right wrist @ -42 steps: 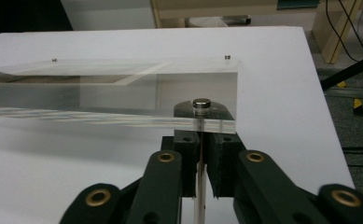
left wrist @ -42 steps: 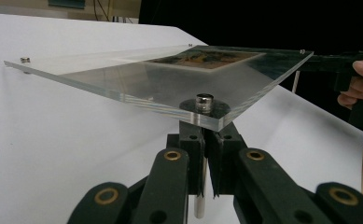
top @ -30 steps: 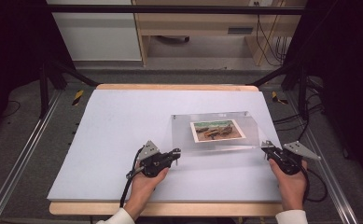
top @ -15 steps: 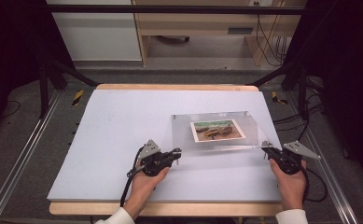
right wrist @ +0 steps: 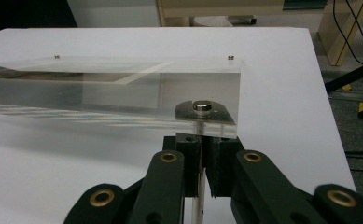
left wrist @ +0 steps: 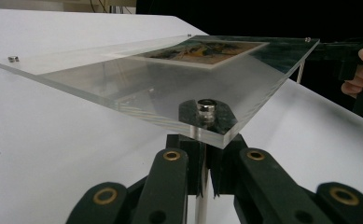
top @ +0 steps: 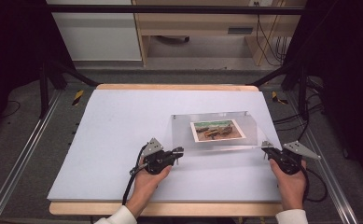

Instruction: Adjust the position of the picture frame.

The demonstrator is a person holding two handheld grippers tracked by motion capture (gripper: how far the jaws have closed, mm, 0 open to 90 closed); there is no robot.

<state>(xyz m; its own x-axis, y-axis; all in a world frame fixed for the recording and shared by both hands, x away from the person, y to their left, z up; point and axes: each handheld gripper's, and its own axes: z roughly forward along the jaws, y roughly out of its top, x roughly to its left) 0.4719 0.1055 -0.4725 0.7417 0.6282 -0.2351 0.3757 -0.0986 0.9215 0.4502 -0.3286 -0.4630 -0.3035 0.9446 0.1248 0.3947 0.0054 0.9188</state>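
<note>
While both grippers pinch the near corners of the clear acrylic photo frame over the white table, the left gripper and right gripper sit nearly closed on its corner pegs; lift both evenly, I judge, to keep it level.

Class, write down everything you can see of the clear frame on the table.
The frame is a thick, clear, rectangular slab, acrylic by its look, with a landscape picture at its middle and a small metal stud at each corner. It stands raised above the white table on thin clear corner legs. The left hand-held gripper and the right hand-held gripper each pinch a near corner leg.
</note>
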